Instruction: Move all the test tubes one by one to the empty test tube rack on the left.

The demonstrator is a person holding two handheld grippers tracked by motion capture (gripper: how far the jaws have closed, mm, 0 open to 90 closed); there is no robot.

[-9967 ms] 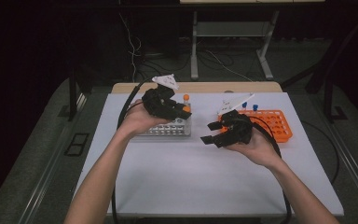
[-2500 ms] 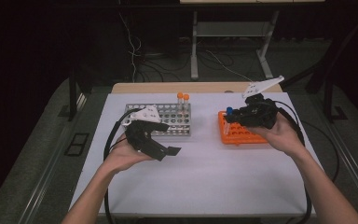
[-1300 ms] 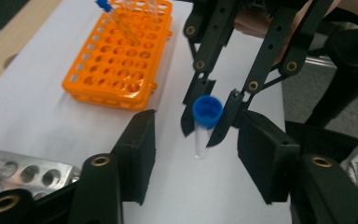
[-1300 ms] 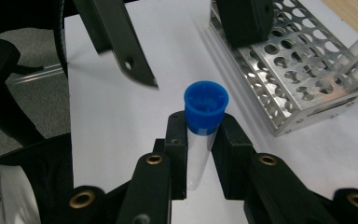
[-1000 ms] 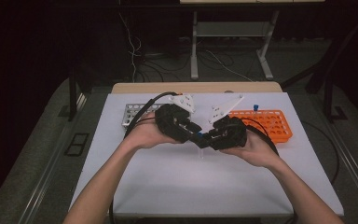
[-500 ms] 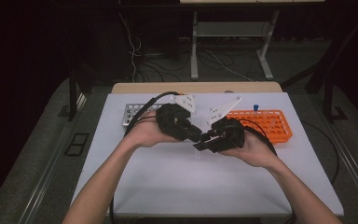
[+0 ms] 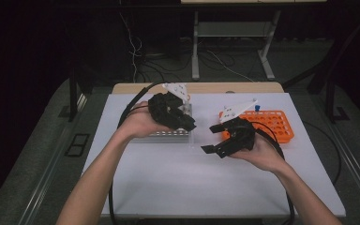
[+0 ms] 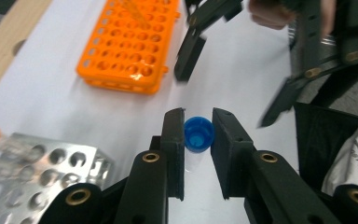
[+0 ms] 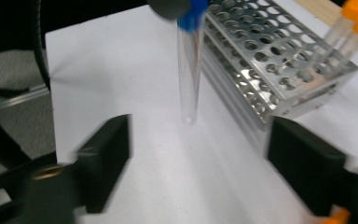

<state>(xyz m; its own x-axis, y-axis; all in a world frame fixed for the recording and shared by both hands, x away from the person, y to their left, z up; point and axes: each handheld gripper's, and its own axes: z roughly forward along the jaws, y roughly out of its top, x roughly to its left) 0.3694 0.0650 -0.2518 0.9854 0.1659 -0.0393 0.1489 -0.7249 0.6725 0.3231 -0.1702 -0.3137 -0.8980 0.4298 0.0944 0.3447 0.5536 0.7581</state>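
Now | left gripper [image 8: 198, 140]: clamps blue-capped tube [image 8: 198, 134] | right gripper [image 9: 198, 163]: wide open, empty

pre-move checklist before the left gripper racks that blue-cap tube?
1. Grip: left gripper shut on the blue-capped tube, jaws on the cap. Ok.
2. Tube attitude: hangs about upright, tip clear of the table. Ok.
3. Handoff done: right gripper open, jaws wide apart, off the tube. Ok.
4. Free holes in the metal rack: many open; two orange-capped tubes sit at its far end. Ok.
5. Tube over a hole: not yet, it hangs beside the rack. Not ok.
6. Target hole: cannot tell.
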